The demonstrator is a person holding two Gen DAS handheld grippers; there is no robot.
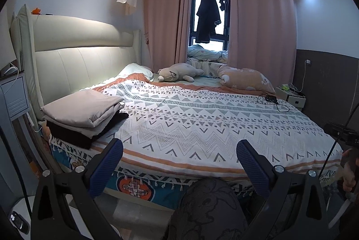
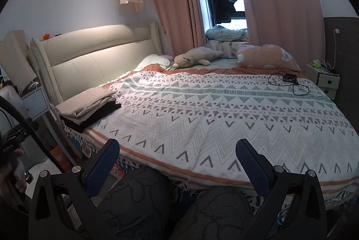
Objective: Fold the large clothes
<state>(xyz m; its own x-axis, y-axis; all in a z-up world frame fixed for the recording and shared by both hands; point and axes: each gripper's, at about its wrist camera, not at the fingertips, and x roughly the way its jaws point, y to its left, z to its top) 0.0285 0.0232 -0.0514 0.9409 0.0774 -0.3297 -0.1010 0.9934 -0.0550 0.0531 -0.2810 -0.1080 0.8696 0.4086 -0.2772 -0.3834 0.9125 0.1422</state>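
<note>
A stack of folded clothes lies at the bed's left edge near the headboard: a beige folded garment point(image 1: 83, 109) on top of a dark one point(image 1: 71, 132). The stack also shows in the right wrist view point(image 2: 86, 103). My left gripper point(image 1: 179, 145) is open and empty, held at the foot of the bed above the patterned bedspread point(image 1: 202, 123). My right gripper point(image 2: 177, 145) is open and empty too, over the bedspread's near edge point(image 2: 213, 123). Both are well apart from the stack.
A plush toy point(image 1: 177, 72) and an orange pillow point(image 1: 244, 79) lie at the far side. A black cable with a small device point(image 1: 271, 100) rests on the bedspread at right. A bedside cabinet point(image 1: 291, 98) stands right. My patterned-trousered knees point(image 2: 157, 206) are below the grippers.
</note>
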